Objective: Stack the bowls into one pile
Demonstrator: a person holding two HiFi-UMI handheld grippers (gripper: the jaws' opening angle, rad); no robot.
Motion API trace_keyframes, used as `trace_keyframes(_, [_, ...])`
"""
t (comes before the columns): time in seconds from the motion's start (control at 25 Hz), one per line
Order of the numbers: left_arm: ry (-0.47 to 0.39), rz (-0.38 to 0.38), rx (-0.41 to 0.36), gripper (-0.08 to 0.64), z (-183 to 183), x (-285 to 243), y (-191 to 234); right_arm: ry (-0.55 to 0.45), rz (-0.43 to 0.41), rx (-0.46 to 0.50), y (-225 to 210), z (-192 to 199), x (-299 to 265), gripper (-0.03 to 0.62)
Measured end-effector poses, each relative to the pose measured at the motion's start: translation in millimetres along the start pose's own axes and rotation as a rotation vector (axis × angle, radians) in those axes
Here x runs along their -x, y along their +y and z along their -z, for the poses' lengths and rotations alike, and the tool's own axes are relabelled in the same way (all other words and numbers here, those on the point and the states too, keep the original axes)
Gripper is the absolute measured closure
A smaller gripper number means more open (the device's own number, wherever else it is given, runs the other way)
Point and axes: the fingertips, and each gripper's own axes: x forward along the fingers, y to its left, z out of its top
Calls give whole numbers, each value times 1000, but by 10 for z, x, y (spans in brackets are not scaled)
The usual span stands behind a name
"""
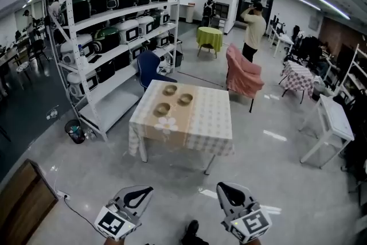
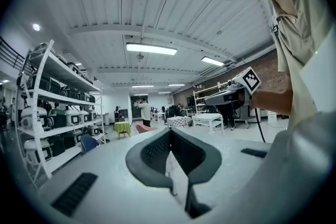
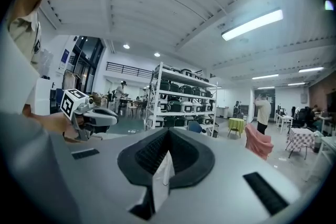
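Three bowls are seen on the far left part of the tabletop (image 1: pixel 218 123), none stacked on another. The far bowl (image 1: pixel 170 89) sits close to the far edge, the middle bowl (image 1: pixel 185 99) just beside it toward the centre, and the near bowl (image 1: pixel 162 109) nearer the left edge. All three are upright and set apart from one another. They lie on or beside a beige runner (image 1: pixel 150 123) which is laid over a checked cloth and printed with a flower (image 1: pixel 167 124) toward the near edge.

The left gripper (image 1: pixel 148 189) and the right gripper (image 1: pixel 221 185) are held low over the floor (image 1: pixel 275 181), well apart from the tabletop. In the left gripper view the left gripper (image 2: pixel 170 130) is shown with its jaws brought together at the tips, nothing between them. The same is shown for the right gripper (image 3: pixel 168 130) in its own view.

A blue chair (image 1: pixel 148 69) is placed at the far left corner, with a shelf rack (image 1: pixel 114 26) of appliances behind it. A pink-covered chair (image 1: pixel 243 74) stands beyond the far right corner.
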Motion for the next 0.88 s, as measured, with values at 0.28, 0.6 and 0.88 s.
trace_keyframes(0.28, [76, -42, -15, 554, 244, -710, 478, -1, -31, -19, -779, 152, -651, 589])
trace_keyframes(0.6, [111, -97, -26, 554, 303, -1793, 948, 7, -68, -22, -1880, 312, -1304, 589])
trace_keyframes(0.88, [139, -137, -43, 554, 313, -2469, 1281, -6, -96, -33, -2553, 378, -1702, 589])
